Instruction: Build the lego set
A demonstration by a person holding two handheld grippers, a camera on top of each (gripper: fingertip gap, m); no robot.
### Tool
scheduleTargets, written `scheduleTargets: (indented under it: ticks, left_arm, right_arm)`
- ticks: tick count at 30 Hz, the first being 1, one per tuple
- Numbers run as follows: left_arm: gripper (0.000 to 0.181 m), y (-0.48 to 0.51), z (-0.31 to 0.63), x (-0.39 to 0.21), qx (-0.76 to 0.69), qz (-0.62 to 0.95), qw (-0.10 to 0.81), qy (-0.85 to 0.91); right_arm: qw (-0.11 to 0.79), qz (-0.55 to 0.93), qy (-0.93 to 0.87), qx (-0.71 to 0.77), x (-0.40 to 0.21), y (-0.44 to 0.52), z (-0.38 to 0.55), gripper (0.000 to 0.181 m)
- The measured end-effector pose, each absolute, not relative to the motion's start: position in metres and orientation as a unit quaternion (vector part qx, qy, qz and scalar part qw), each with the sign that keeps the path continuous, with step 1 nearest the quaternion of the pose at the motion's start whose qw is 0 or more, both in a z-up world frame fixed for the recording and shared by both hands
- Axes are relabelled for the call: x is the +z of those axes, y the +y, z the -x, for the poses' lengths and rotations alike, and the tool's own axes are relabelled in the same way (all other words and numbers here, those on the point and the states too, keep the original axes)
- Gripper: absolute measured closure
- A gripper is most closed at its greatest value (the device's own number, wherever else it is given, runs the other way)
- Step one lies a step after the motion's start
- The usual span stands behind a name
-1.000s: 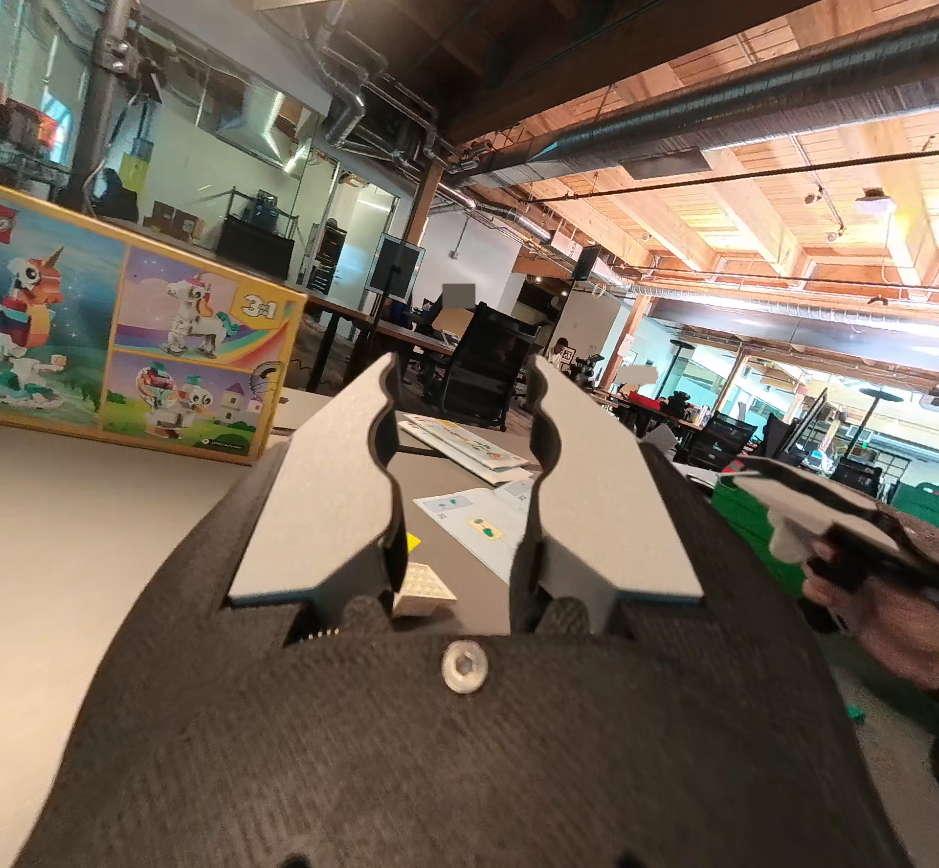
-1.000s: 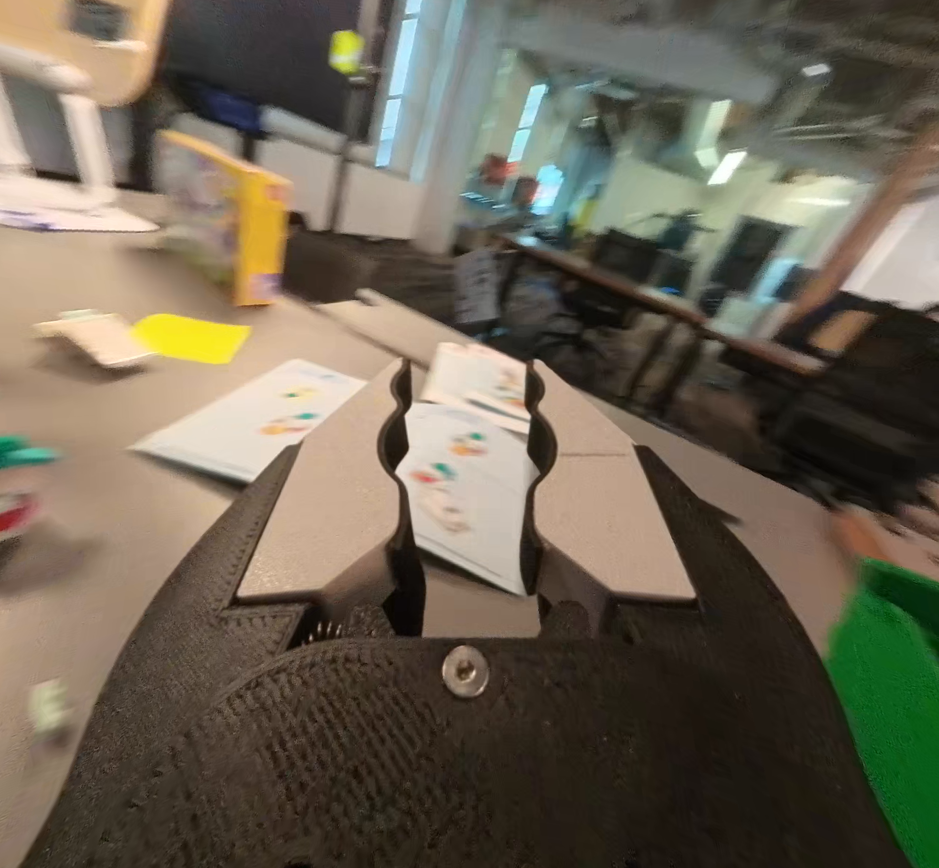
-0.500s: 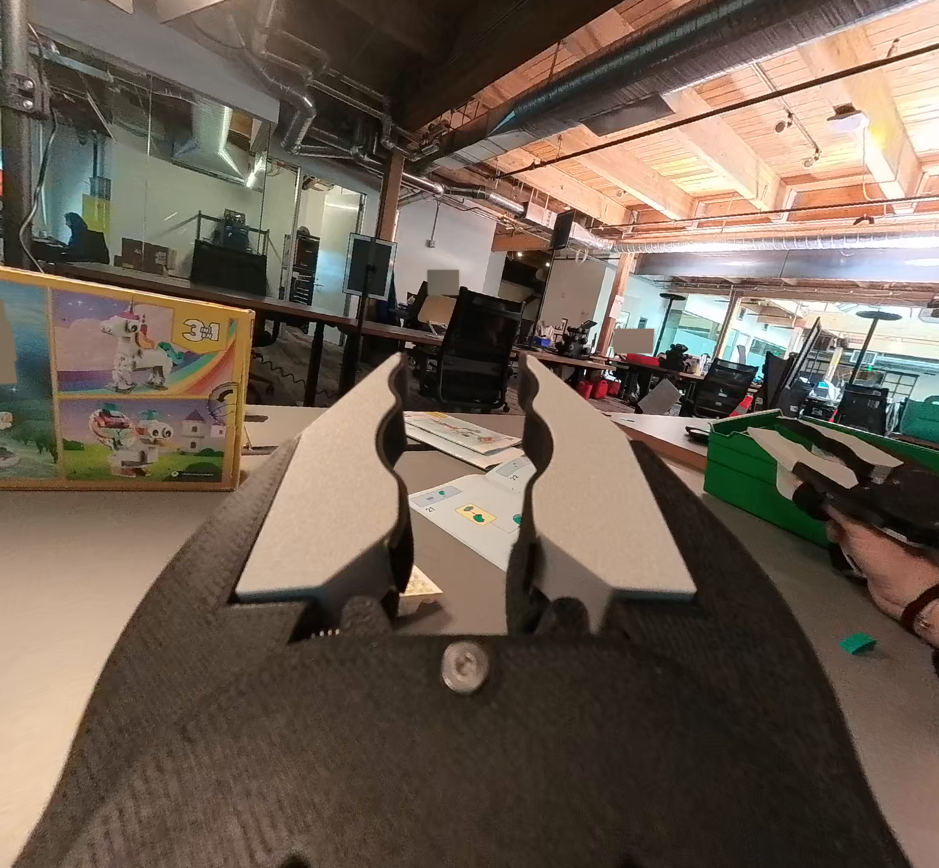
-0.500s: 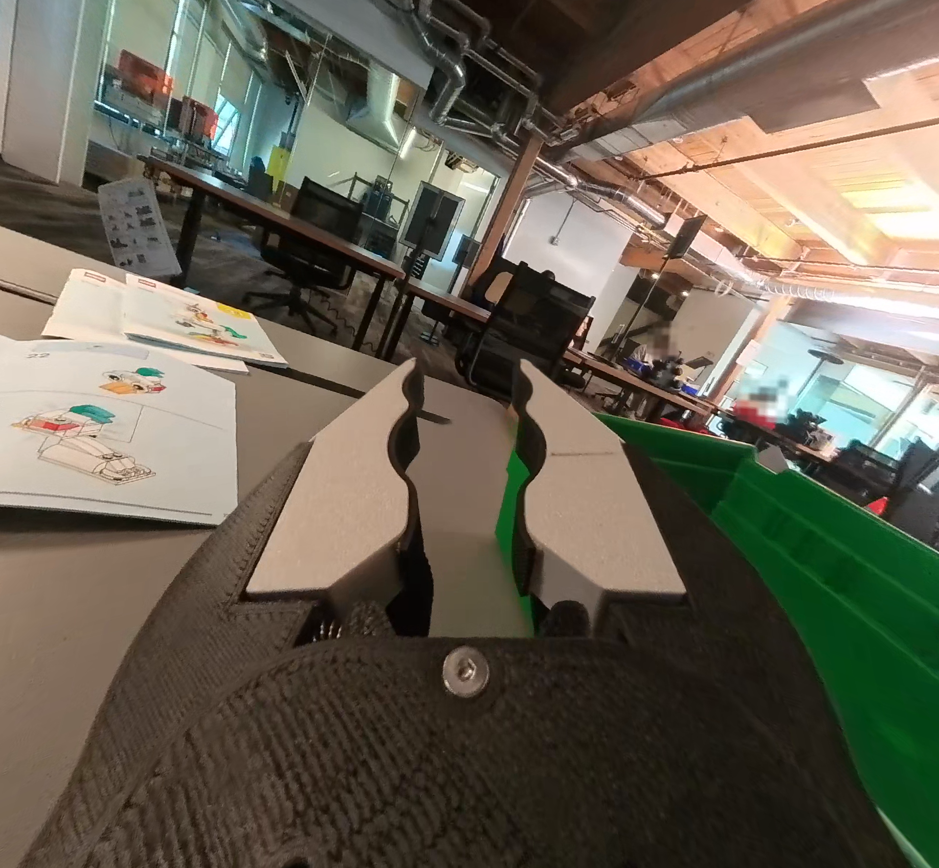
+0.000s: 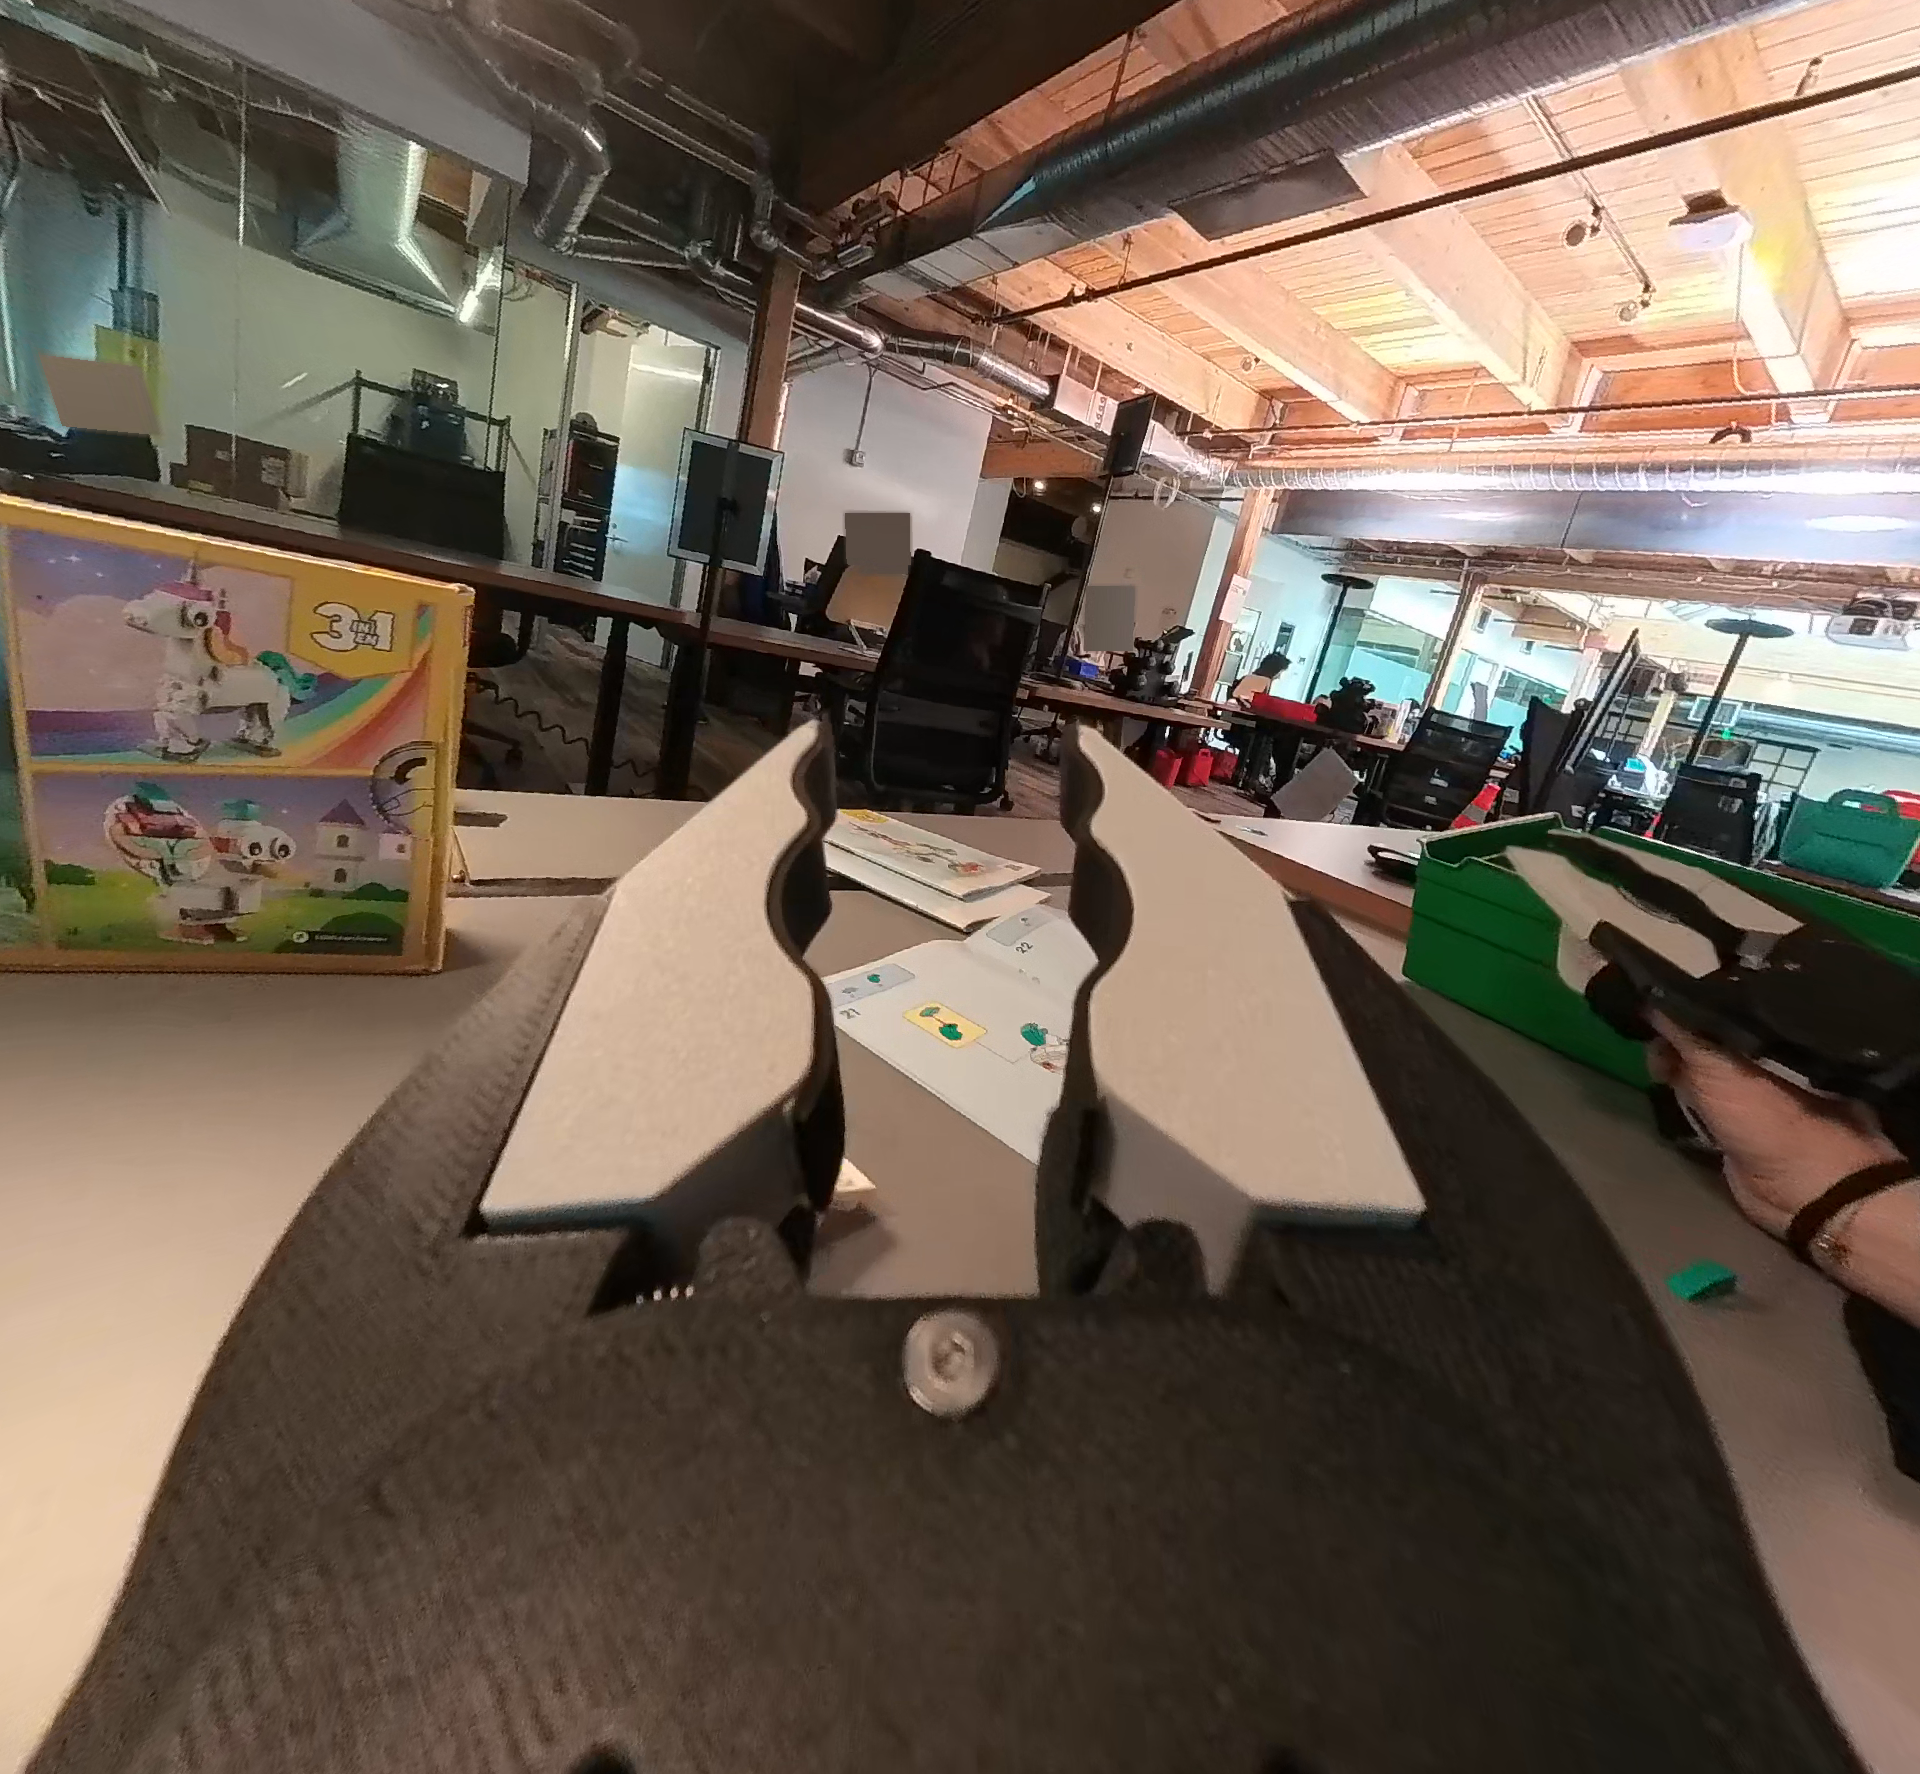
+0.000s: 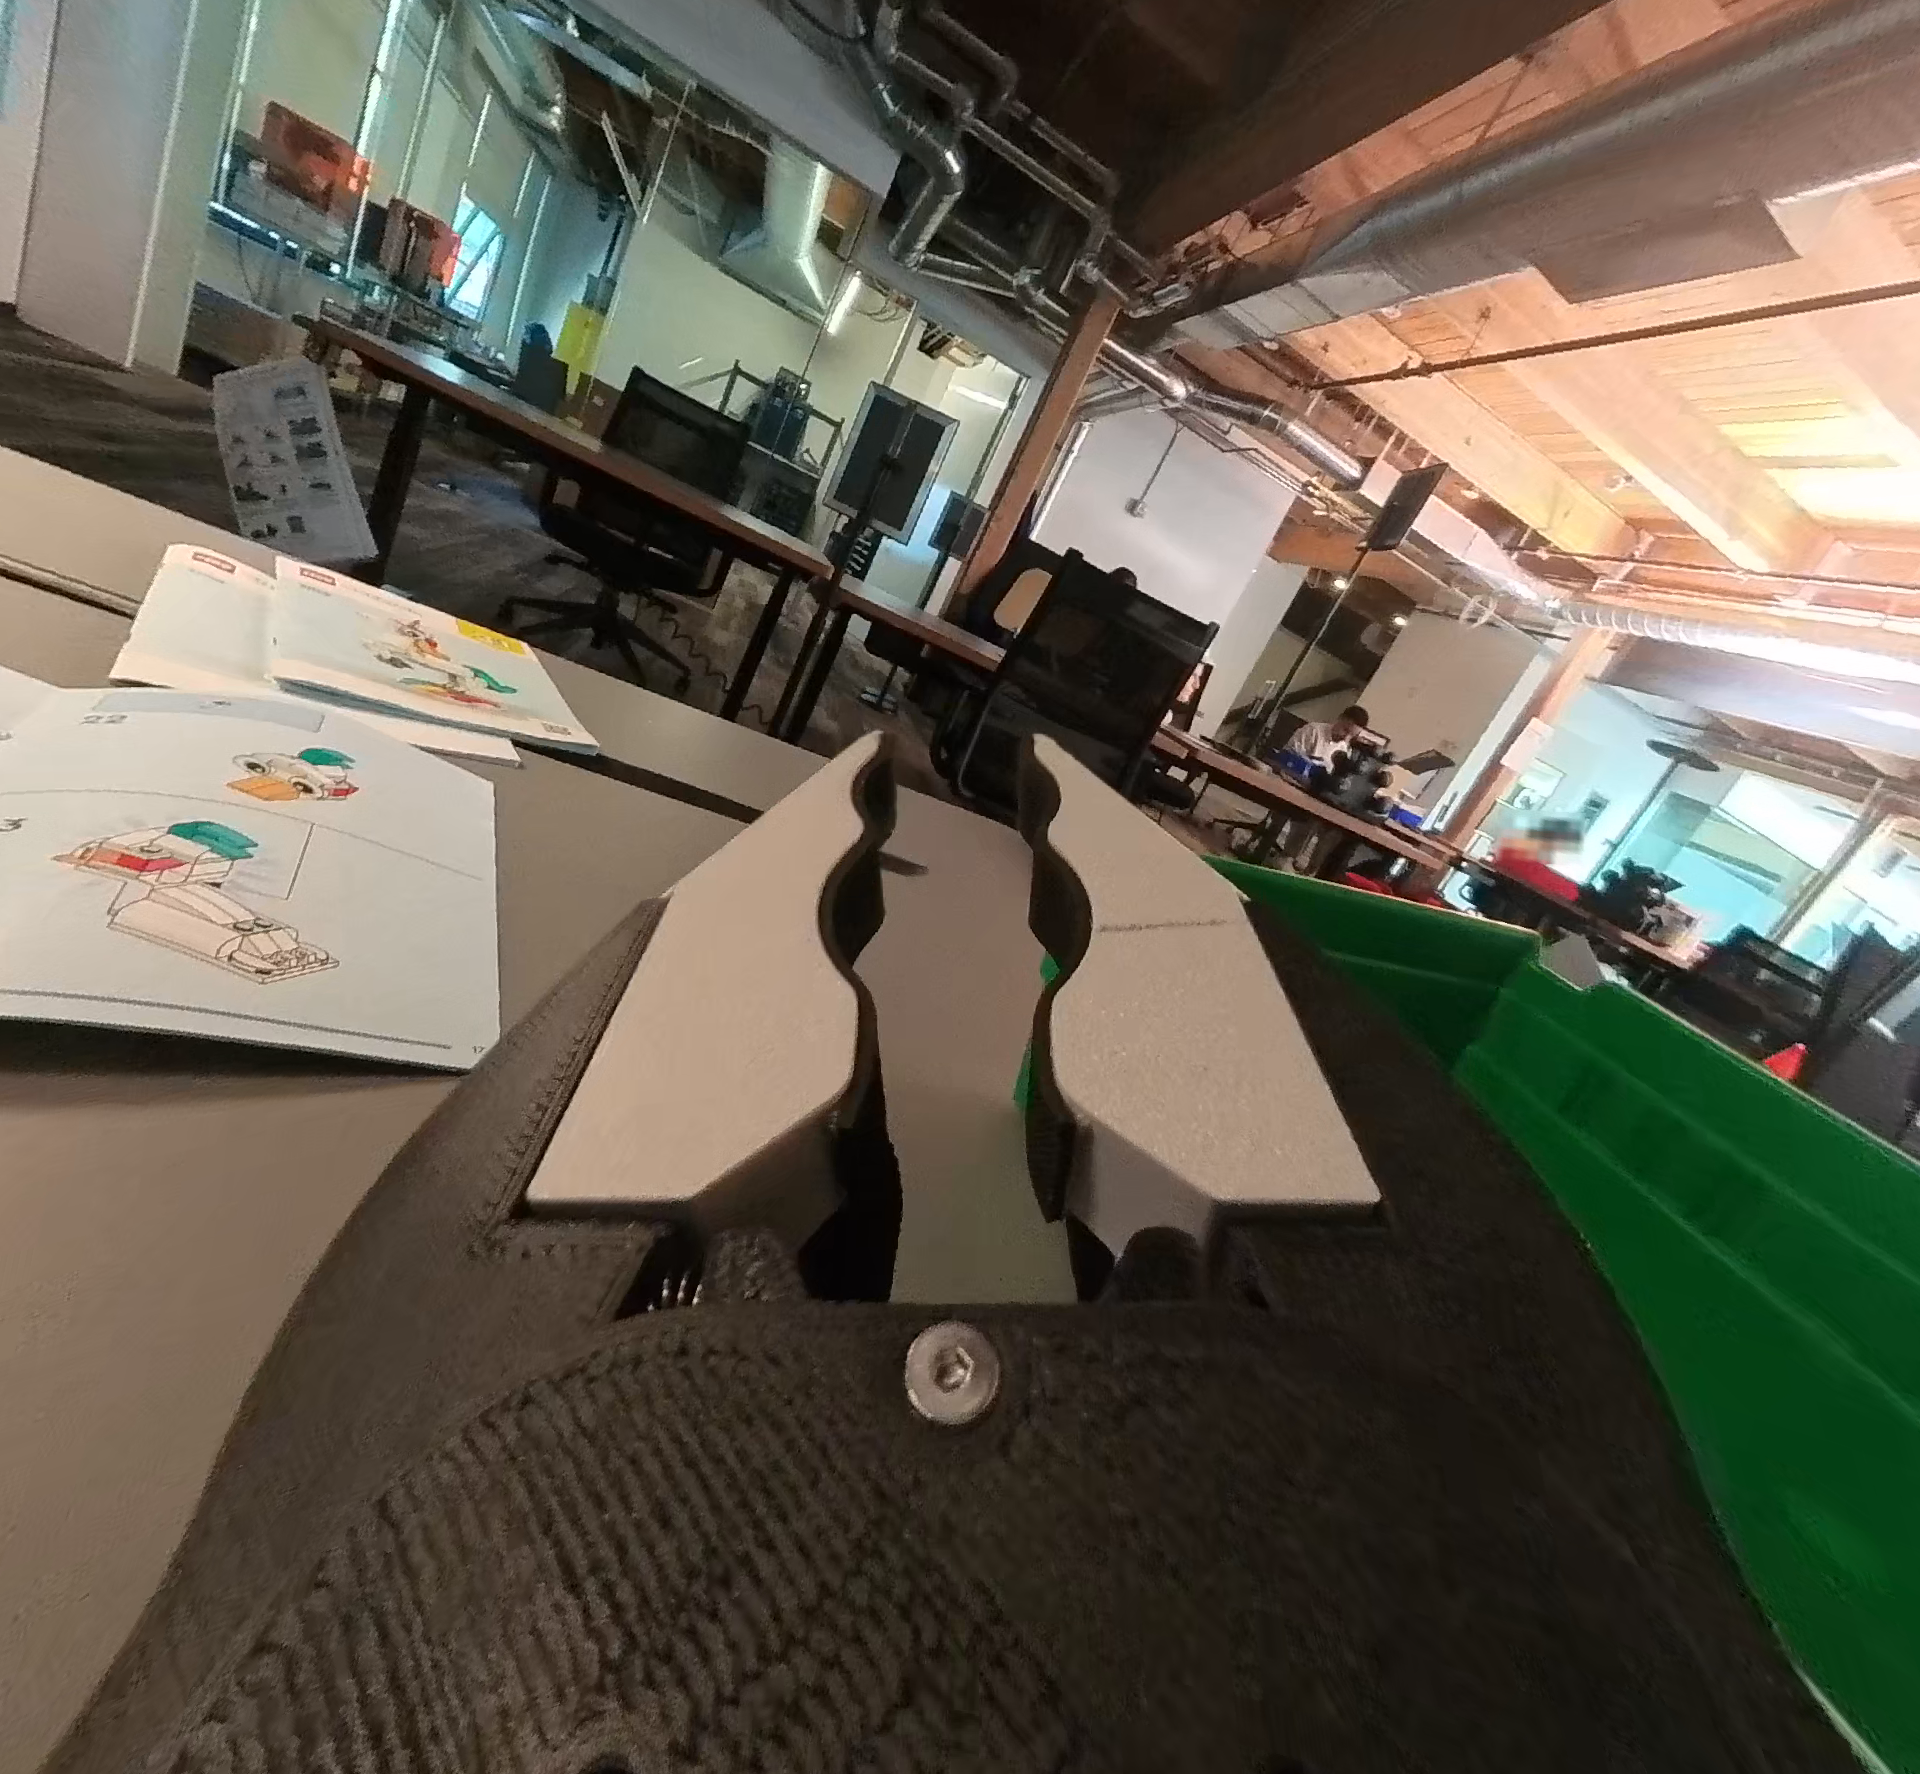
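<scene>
Left gripper (image 5: 943,768) and right gripper (image 6: 958,768): both parted, empty, either side of the open instruction booklet (image 5: 961,1023).

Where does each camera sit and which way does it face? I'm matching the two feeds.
Left wrist view: on the left gripper, low over the table, facing the open instruction booklet; the right gripper and a hand show.
Right wrist view: on the right gripper, facing along the green bin.
Shared: booklet, bin.
</scene>
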State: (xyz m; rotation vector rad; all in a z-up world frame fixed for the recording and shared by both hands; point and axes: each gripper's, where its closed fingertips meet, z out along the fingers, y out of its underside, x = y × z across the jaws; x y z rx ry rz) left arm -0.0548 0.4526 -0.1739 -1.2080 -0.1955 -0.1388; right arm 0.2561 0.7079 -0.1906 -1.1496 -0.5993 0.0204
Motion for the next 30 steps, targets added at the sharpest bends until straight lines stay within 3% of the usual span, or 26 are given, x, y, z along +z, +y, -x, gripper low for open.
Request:
scheduleTargets:
  ticks: [19,25,30]
  left_arm:
    - [0.139,0.457,0.037,-0.175,-0.032,0.585,0.809,-0.040]
    - [0.125,0.456,0.041,-0.174,0.007,0.584,0.810,-0.048]
    - [0.124,0.458,0.039,-0.176,-0.003,0.588,0.808,-0.047]
  right_arm:
    - [0.794,0.541,-0.276,0.036,-0.193,0.710,-0.257,0.161]
    - [0.791,0.542,-0.281,0.034,-0.195,0.711,-0.255,0.160]
    - [0.790,0.543,-0.283,0.034,-0.196,0.711,-0.254,0.161]
